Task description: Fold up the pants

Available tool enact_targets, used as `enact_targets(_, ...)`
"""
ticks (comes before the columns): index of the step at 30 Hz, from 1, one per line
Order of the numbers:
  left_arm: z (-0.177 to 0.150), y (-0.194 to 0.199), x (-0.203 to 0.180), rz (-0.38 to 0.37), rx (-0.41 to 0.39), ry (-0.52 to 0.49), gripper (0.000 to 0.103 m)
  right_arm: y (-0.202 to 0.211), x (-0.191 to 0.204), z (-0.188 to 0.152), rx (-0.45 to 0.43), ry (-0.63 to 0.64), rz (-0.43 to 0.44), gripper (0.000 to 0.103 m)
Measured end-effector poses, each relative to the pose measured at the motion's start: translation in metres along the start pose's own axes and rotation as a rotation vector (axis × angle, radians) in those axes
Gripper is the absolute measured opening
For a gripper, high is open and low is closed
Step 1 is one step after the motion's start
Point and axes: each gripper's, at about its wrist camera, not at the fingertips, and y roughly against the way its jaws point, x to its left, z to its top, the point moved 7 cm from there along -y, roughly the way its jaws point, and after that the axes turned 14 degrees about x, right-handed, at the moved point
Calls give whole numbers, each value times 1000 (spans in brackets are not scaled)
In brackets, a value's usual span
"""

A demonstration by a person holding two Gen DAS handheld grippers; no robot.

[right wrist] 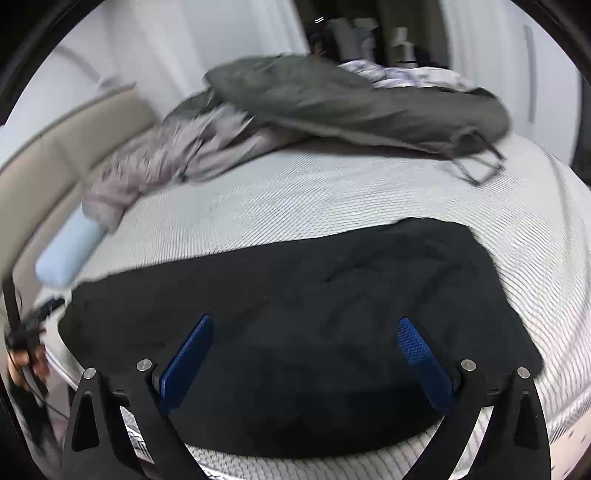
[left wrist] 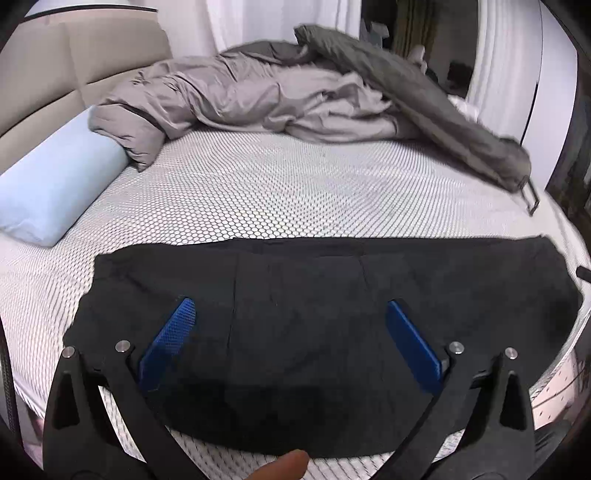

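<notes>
Beige headboard (left wrist: 55, 74), white curtains (left wrist: 229, 22), rumpled gray duvet (left wrist: 258, 96).

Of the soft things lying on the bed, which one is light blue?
The pillow, at the headboard side. The pants are black and flat, and the duvet is a grey crumpled heap.

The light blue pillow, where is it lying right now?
The light blue pillow lies at the left side of both views, on the mattress against the beige headboard, touching the crumpled grey duvet and beyond the black pants.
</notes>
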Motion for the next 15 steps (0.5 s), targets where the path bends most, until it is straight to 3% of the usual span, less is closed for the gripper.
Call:
enact_targets(4,20,-40,-2,55,71,-42,102,-43,26,22,73,55,-23,101)
enact_targets(8,29,-70,8,5,121,73,99,-73,34,38,97,-2,-6,101)
enact_targets(13,38,-102,18,9,159,130,92,-100,-10,56,115,-254,99,101)
enact_targets(15,42,-118,23,32,198,135,88,-116,-28,62,153,-365,152,96)
